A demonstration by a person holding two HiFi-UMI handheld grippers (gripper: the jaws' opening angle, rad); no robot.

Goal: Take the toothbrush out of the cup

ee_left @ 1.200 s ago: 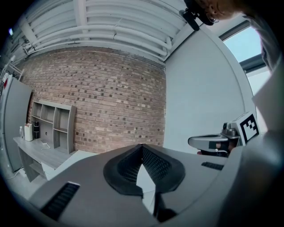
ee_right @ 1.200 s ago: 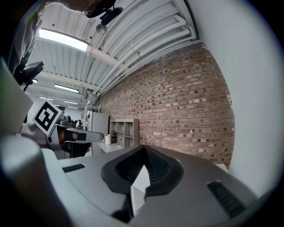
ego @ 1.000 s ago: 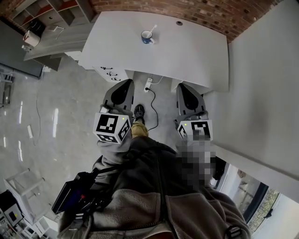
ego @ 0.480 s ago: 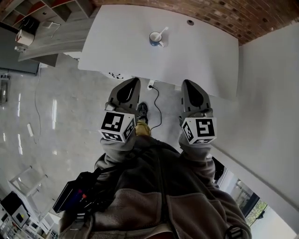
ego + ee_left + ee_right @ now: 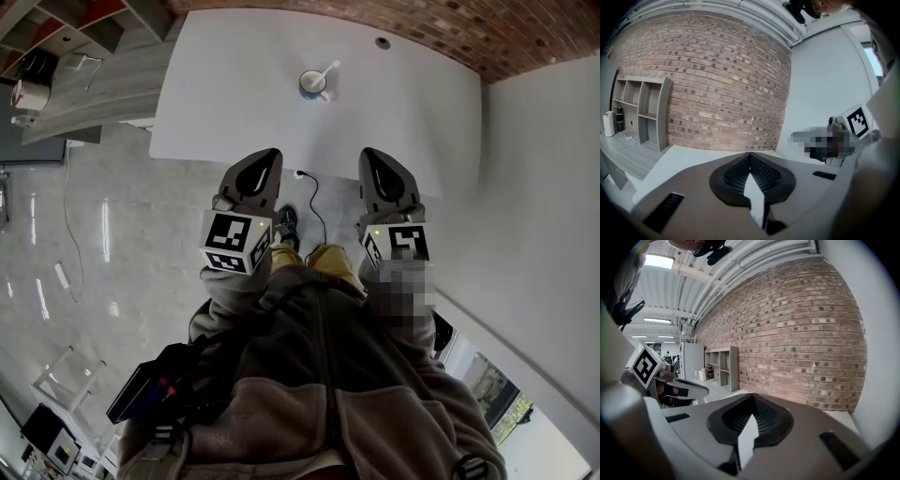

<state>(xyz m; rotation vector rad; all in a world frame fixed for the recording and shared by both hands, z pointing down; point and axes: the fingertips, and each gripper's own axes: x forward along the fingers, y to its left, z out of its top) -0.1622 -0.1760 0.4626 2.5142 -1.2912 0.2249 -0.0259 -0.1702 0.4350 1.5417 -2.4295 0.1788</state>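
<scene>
Table [image 5: 234, 94]: white, its far edge running along a brick wall [image 5: 441, 33]. I am standing off its near edge.

Cup [image 5: 310, 84]: sitting upright between the middle of the table and the far edge, alone, with nothing beside it.

Toothbrush [image 5: 329, 68]: standing in the cup and leaning toward the far right corner, its upper end sticking out over the rim. That free end is the obvious part to grasp.

Left gripper [image 5: 265, 157]: hovering over the near edge of the table, well apart from the cup and pointing toward it. Its fingers [image 5: 733, 176] are lying together at the tips and holding nothing.

Right gripper [image 5: 368, 156]: hovering level with the left one over the near edge, also well short of the cup. Its fingers [image 5: 766, 420] are likewise meeting at the tips and carrying nothing.

Both grippers are riding side by side in a carrying posture, which I am reading as an approach, not a reach.

Status: the toothbrush is not yet taken. I am judging that one gripper needs to open and close in before any lift.
</scene>
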